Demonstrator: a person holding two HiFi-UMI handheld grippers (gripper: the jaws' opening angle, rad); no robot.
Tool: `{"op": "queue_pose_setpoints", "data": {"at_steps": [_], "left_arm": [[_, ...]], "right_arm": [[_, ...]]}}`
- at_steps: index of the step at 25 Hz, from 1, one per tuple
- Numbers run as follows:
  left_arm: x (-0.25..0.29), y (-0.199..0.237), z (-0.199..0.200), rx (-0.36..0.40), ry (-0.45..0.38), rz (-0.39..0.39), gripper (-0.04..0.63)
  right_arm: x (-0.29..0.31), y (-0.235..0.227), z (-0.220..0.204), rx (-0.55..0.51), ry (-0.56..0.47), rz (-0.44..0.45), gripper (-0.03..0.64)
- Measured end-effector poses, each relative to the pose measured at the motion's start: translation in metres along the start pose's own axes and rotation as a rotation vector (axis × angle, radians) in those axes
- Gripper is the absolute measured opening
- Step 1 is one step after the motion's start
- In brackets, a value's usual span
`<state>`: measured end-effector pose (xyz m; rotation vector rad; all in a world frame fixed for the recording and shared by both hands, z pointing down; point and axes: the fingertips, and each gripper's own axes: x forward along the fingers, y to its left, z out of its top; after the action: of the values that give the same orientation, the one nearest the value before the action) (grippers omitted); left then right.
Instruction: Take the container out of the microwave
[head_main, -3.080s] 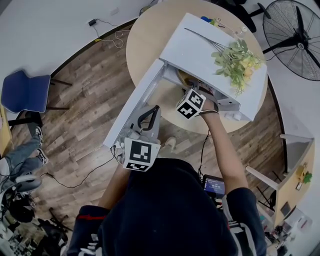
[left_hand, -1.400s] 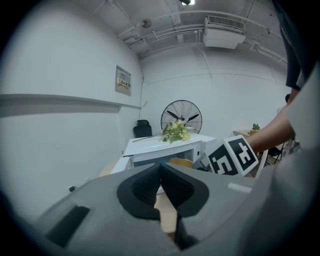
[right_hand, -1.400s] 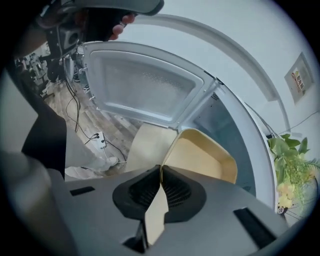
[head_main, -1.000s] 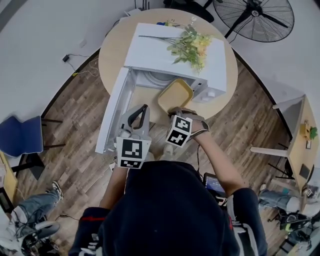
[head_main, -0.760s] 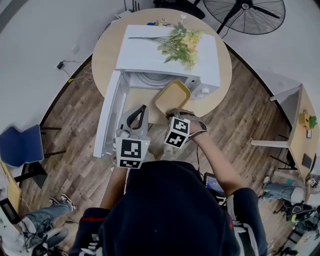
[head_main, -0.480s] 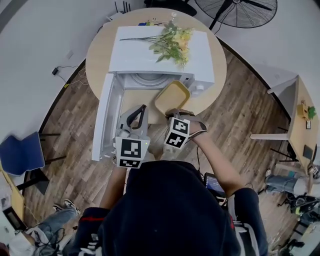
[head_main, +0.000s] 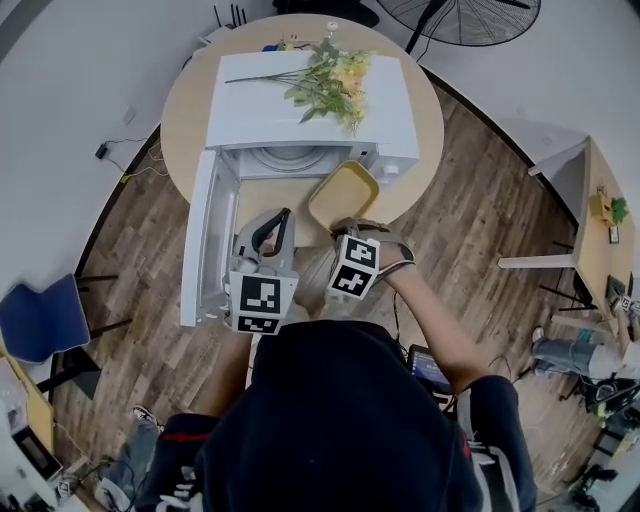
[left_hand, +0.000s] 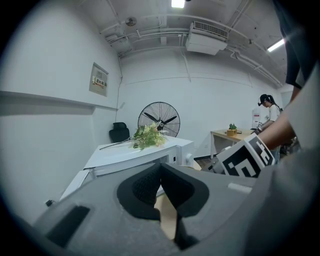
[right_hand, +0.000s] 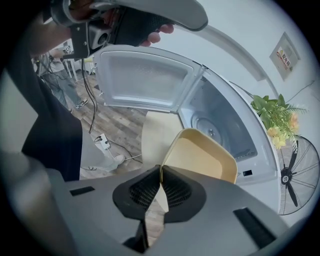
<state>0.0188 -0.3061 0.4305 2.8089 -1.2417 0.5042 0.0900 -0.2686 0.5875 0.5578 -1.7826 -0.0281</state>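
Note:
The yellow container (head_main: 343, 194) hangs outside the white microwave (head_main: 310, 105), in front of its open cavity and above the round wooden table (head_main: 183, 112). My right gripper (head_main: 346, 228) is shut on the container's near rim; in the right gripper view the rim (right_hand: 167, 150) sits between the pads of the right gripper (right_hand: 160, 174). The container (right_hand: 205, 159) looks empty and tilts up. My left gripper (head_main: 278, 220) hovers by the open door (head_main: 200, 245), its jaws together on nothing; the left gripper (left_hand: 160, 169) faces the microwave (left_hand: 135, 159).
Artificial flowers (head_main: 328, 78) lie on top of the microwave. A standing fan (head_main: 462, 10) is behind the table, a blue chair (head_main: 38, 322) at left, a small wooden desk (head_main: 603, 228) at right. Cables run across the wood floor.
Three seconds ago my right gripper reached into the microwave; now the container is out in front of it. Over the last second both grippers drifted slightly and the view panned.

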Motion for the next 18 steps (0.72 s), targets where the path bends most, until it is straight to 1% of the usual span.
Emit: {"op": "queue_pose_setpoints", "data": {"at_steps": [18], "left_arm": [[0.0032,-0.0015,-0.0003,-0.007,0.000,0.001,0.014]], "right_arm": [[0.0014,0.0029,-0.0003,-0.002,-0.002,0.025,0.018]]}}
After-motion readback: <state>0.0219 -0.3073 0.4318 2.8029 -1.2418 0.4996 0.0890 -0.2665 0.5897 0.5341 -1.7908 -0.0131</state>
